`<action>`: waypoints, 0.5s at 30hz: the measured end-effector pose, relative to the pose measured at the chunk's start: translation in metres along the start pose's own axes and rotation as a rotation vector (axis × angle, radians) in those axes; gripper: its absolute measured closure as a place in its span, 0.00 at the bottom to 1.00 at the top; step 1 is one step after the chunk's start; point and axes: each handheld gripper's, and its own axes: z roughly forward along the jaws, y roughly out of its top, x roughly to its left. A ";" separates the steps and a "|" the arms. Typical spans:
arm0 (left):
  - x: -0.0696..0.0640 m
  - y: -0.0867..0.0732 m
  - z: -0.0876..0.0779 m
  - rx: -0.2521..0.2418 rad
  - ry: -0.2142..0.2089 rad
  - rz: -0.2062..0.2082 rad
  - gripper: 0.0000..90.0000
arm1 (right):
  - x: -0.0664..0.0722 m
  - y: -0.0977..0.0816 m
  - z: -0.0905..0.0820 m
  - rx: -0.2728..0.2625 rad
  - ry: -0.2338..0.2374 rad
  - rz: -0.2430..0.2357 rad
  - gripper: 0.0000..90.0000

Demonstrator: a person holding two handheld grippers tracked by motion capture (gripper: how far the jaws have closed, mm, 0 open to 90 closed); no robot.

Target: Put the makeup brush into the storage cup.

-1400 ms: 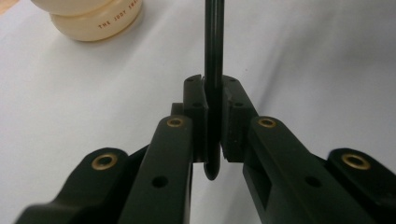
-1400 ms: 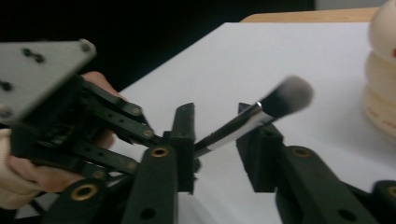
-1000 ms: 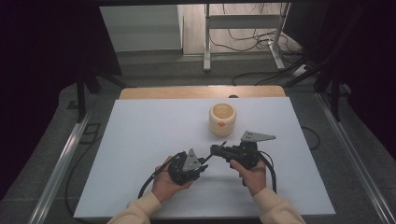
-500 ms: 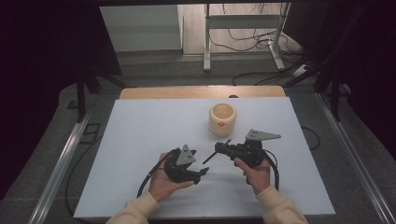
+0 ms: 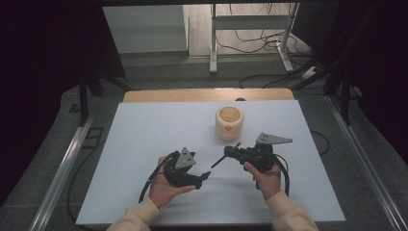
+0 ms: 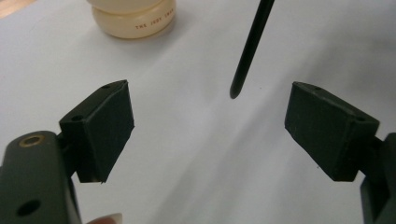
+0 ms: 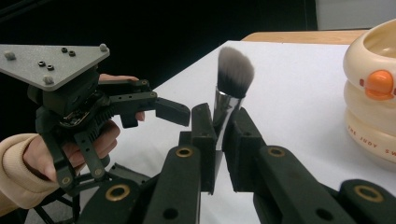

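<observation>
Care is needed as the brush [image 7: 232,79], clamped by the right gripper [image 7: 219,140], is probably carried toward the holder [image 5: 229,122] near the tabletop's [image 5: 144,130] far edge, while the left gripper [image 6: 208,126], whose jaws have just been opening, stands empty.

Brush [image 7: 232,88]: ferrule base and handle start hidden between pads of right gripper [image 7: 219,135]; in left gripper view upper handle cut off at 12 o'clock edge, bristles out of frame. Cream jar [image 6: 133,16]: top cut off at 12 o'clock edge; printed text partly legible, rest too small. In right gripper view jar cut off at 3 o'clock edge.
</observation>
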 end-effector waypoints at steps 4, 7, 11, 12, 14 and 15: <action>0.004 -0.003 -0.005 0.000 0.011 -0.011 0.17 | -0.001 0.000 -0.001 0.000 -0.005 -0.001 0.92; 0.009 -0.007 -0.013 0.000 0.028 -0.024 0.17 | -0.001 0.000 -0.003 -0.002 -0.008 -0.001 0.92; 0.018 -0.015 -0.026 -0.005 0.054 -0.050 0.17 | -0.002 0.001 -0.005 -0.003 -0.009 0.001 0.92; 0.020 -0.017 -0.029 -0.007 0.062 -0.053 0.17 | -0.002 0.001 -0.005 -0.003 -0.009 0.000 0.92; 0.025 -0.021 -0.034 -0.013 0.082 -0.065 0.17 | -0.003 0.001 -0.006 -0.004 -0.010 -0.002 0.92; 0.028 -0.023 -0.036 -0.019 0.090 -0.076 0.17 | -0.003 0.001 -0.006 -0.006 -0.010 0.000 0.92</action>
